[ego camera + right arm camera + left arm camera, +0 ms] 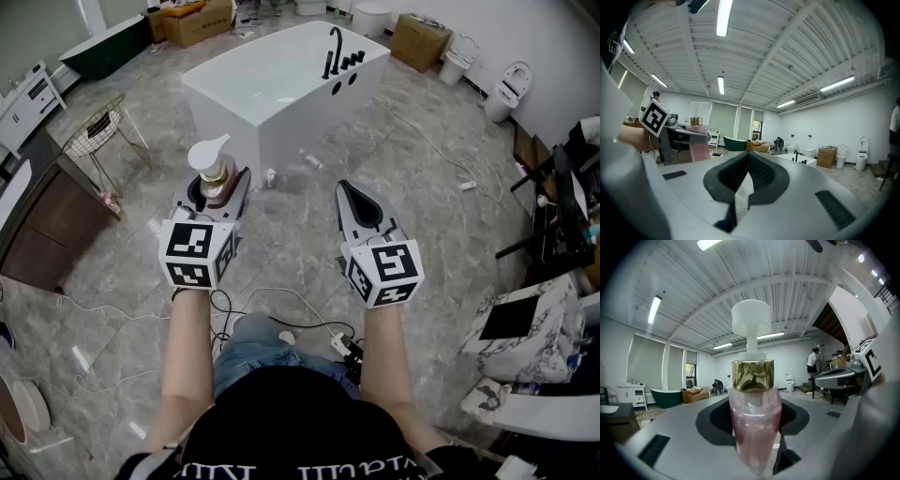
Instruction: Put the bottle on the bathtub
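Observation:
A pump bottle [214, 169] of pink liquid, with a gold collar and a white pump head, stands upright in my left gripper [217, 190], which is shut on it. In the left gripper view the bottle [753, 420] fills the middle between the two jaws. My right gripper [359, 208] is held level beside it, shut with nothing between its jaws. In the right gripper view the right gripper's [749, 171] dark pads meet, and the bottle [698, 151] shows at the left. The white bathtub [246, 98] with a black faucet [335, 49] stands on the floor ahead of both grippers.
A wire side table [94, 133] and a dark wooden cabinet [42, 220] stand at the left. Cardboard boxes [420, 39] and toilets [507, 89] line the far wall. Cables [281, 323] lie on the marble floor near my feet. A dark green tub [105, 49] sits far left.

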A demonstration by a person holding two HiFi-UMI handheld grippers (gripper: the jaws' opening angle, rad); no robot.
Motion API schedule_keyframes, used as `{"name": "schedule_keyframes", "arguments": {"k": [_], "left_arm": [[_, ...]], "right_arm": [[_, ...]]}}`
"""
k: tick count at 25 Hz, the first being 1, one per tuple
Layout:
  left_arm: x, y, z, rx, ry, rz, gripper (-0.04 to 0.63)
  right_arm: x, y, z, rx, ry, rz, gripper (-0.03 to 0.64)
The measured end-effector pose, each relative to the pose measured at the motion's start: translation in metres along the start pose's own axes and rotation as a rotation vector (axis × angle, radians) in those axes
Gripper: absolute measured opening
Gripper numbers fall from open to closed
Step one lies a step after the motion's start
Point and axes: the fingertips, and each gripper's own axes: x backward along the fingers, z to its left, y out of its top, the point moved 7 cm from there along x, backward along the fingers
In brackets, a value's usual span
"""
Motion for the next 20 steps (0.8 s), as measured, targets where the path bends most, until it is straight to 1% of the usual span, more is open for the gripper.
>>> {"name": "schedule_keyframes", "arguments": {"k": [4,10,15,20], "left_arm": [[0.000,-0.003,-0.004,0.016,0.005,-0.004,0.215],[-0.017,-0.008,0.005,0.021,0.015,-0.004,0.215],[-0.044,-0.007,0.016,0.032,0.014,-0.021,0.215],[-0.088,-0.010,0.043,0.048,0.014,-0.022,0.215]], "right_arm": [[0.001,-0.004,-0.010,-0.023,-0.005,-0.007,0.015],[-0.015,-0.007,-0.021,-0.021,-0.027,-0.001,0.015],[-0.040,-0.006,-0.036,0.003,-0.051,0.005,0.015],[-0.087,-0.008,-0.052,0.021,-0.047,0.026,0.015]]}}
